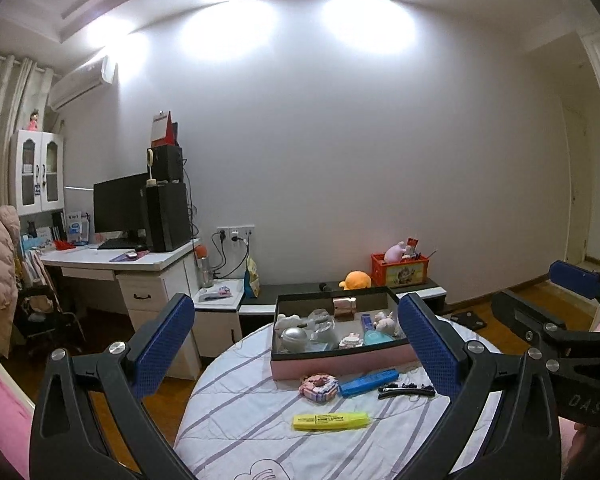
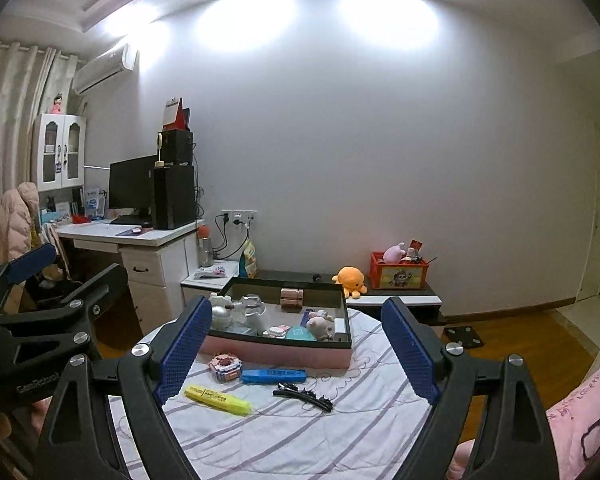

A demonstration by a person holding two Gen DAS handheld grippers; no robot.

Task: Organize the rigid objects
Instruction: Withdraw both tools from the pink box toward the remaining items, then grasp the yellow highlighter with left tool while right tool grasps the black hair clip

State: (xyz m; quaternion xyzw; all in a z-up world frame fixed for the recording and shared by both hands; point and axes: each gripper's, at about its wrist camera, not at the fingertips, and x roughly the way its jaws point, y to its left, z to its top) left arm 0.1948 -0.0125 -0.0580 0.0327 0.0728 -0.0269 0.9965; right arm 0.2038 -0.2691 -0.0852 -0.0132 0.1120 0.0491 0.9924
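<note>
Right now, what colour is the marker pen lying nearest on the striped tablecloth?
Bright yellow highlighter pen; the left wrist view shows it best.

The near half of the table (image 2: 300, 440) lay bare. Farther in, a highlighter (image 2: 218, 394), block toy (image 2: 225, 367), blue case (image 2: 274, 376) and hair clip (image 2: 302, 394) lay before the crowded tray (image 2: 276, 354).

The letters "DAS" can be read on the black body of the right hand-held gripper (image 1: 572, 280), seen from the left wrist. Printing on the yellow highlighter (image 1: 331, 420), near the bench's front edge, is too small to be read.
</note>
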